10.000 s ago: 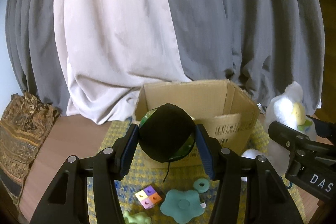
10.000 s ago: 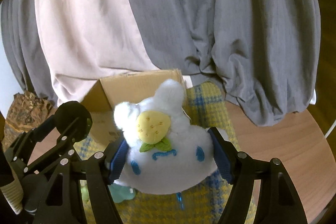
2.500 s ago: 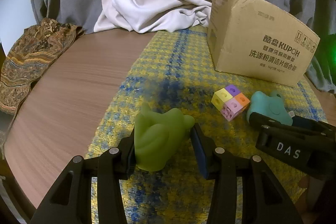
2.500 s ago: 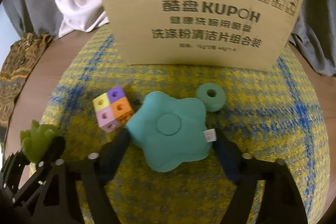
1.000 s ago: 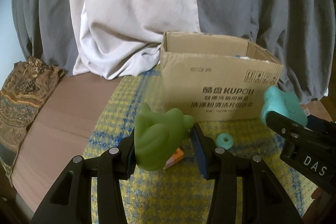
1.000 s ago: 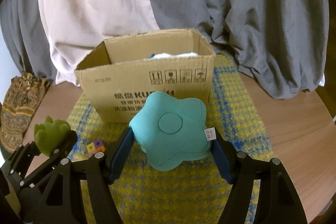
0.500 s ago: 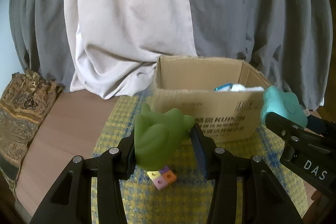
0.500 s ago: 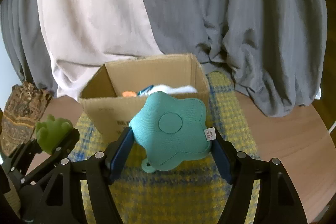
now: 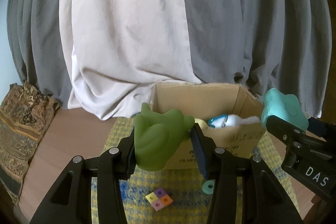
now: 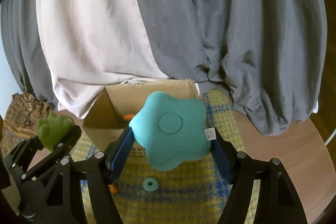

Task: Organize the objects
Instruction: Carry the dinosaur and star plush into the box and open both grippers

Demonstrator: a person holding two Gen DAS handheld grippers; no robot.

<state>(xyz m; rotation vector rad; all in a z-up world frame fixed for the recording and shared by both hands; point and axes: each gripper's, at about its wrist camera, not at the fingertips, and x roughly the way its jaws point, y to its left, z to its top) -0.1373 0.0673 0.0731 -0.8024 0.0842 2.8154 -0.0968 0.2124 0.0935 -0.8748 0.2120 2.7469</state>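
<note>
Grey and pale cream curtains (image 9: 130, 30) hang in folds behind a round wooden bench (image 10: 279, 146), which carries a yellow-and-blue checked woven mat (image 10: 220, 110). On that mat stands an open brown cardboard box (image 9: 210, 98) with printed lettering on its near wall. Inside the box lie a white plush toy with blue markings (image 9: 229, 120), a pale yellow patch beside it and, seen from the right wrist, a small orange piece (image 10: 128, 117); what else the box holds is hidden by its walls.

In front of the box, raised above the mat, the left tool (image 9: 166, 140) pinches a soft green rubbery animal-shaped toy (image 9: 157, 138) between its blue pads. To the right of it, also before the box's near wall, the right tool (image 10: 170, 140) clamps a teal star-shaped fabric cushion (image 10: 170, 131) with a round stitched centre and a small white label.

On the mat below, nearer than the box, lie a small four-coloured block of joined cubes (image 9: 159, 202) and a teal ring (image 10: 150, 183). Left of the box, at the bench's edge, rests a brown patterned folded cloth (image 9: 19, 119).
</note>
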